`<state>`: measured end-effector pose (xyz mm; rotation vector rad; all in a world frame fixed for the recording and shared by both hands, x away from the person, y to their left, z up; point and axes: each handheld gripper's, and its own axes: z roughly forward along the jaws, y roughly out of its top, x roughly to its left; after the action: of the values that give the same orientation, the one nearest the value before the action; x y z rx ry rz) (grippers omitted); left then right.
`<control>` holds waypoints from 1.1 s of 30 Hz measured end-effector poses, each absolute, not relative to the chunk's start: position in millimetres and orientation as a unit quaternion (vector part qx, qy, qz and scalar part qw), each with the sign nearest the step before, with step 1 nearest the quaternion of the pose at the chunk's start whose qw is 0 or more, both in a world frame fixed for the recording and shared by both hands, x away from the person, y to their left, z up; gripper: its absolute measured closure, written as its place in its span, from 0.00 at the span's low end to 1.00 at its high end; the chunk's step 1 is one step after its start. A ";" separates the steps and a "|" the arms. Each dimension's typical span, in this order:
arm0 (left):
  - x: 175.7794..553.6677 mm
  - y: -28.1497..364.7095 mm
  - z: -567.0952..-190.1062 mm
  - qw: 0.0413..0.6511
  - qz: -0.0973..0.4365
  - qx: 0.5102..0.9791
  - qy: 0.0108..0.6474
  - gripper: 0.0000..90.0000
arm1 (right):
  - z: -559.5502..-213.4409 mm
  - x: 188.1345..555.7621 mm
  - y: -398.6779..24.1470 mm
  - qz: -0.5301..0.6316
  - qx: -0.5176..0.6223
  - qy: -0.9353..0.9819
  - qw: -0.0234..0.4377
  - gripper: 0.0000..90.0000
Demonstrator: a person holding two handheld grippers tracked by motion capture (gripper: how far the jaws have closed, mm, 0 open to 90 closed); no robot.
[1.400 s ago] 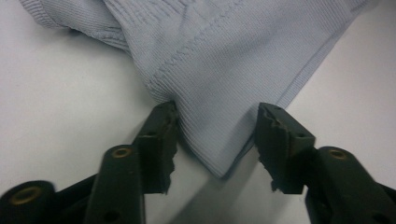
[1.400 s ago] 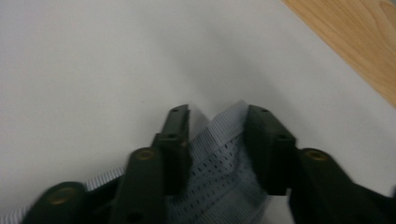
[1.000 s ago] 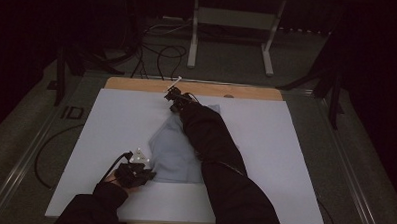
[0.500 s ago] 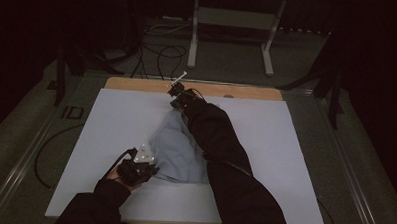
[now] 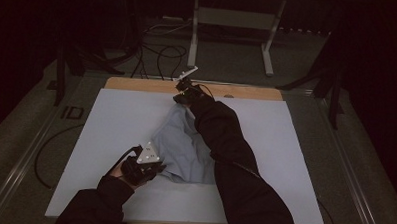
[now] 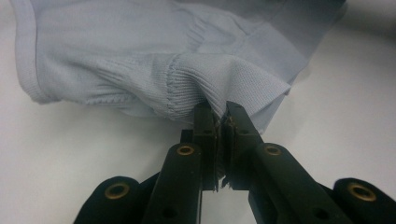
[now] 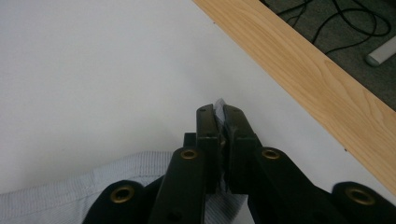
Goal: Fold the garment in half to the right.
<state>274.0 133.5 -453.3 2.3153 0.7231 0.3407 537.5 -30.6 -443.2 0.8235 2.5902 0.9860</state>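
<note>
Two grippers, one pale-blue garment (image 5: 177, 149)

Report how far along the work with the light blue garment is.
Done: both grips are made. The left gripper is shut on a ribbed edge of the light blue garment, and the right gripper is shut on its far edge near the wooden strip. In hand: the cloth hangs bunched between the two grippers. Left: it is not yet spread or folded on the white table.

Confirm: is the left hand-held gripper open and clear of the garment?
No: the left hand-held gripper is shut, pinching a fold of the light blue garment between its jaws.
</note>
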 end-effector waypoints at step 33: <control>282.7 61.7 -416.2 0.342 0.126 0.920 0.146 0.95 | -402.9 524.5 -114.9 0.392 0.313 0.856 0.124 0.97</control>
<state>282.7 61.7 -416.2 2.3915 0.3799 0.3273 524.5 -114.9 -402.9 0.9130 2.4963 1.1436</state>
